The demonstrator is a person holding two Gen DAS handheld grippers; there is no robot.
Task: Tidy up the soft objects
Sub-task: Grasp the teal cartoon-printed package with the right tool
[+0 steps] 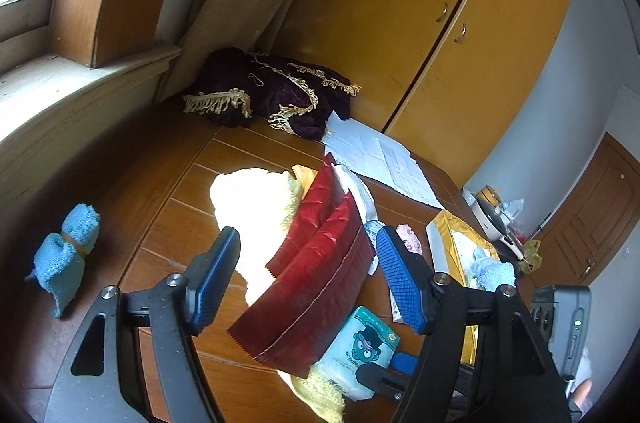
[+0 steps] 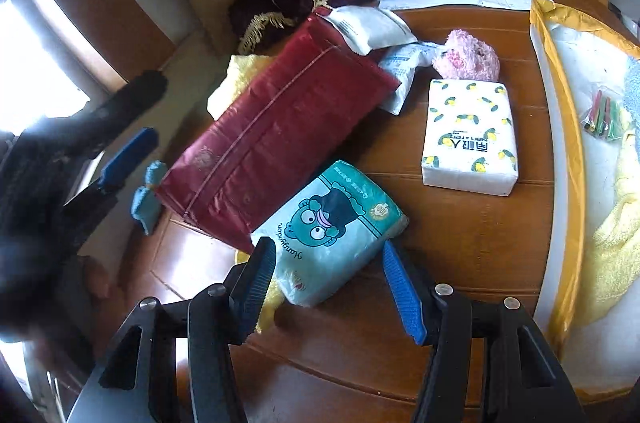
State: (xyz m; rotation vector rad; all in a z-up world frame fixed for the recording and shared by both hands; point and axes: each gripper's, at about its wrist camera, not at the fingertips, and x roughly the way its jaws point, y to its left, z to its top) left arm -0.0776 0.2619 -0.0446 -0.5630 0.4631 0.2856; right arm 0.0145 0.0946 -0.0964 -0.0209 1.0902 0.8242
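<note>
A: Right claw (image 2: 328,287), lower centre of the right wrist view: jaws spread apart, released, gripping nothing. Teal tissue pack (image 2: 332,231) lying on the desk (image 2: 460,243) just ahead, its near corner sitting between the blue pads (image 2: 404,295) but apparently not pinched.

B: Long axis of that pack?

A: Running diagonally, lower left toward upper right of the frame, so crossing the line of the jaws at a slant. Far end tucked against the dark red pouch (image 2: 276,139) at frame centre; yellow cloth (image 2: 268,307) peeking from beneath the near end.

B: Left claw?

A: Left claw (image 1: 308,279), lower centre of the left wrist view: likewise spread and holding nothing, hovering above the red pouch (image 1: 316,271), with the teal pack (image 1: 360,347) low and right of its opening.

B: Nearer hand, then?

A: Judging the right one nearer, already straddling the pack. Likely needing a slight twist to square the jaws across the short side before clenching.

B: Other soft things?

A: White lemon-print tissue pack (image 2: 470,139) right of centre, pink fluffy item (image 2: 468,57) touching its far edge, blue knitted piece (image 1: 66,255) at far left of the left view, well apart from the rest.
</note>
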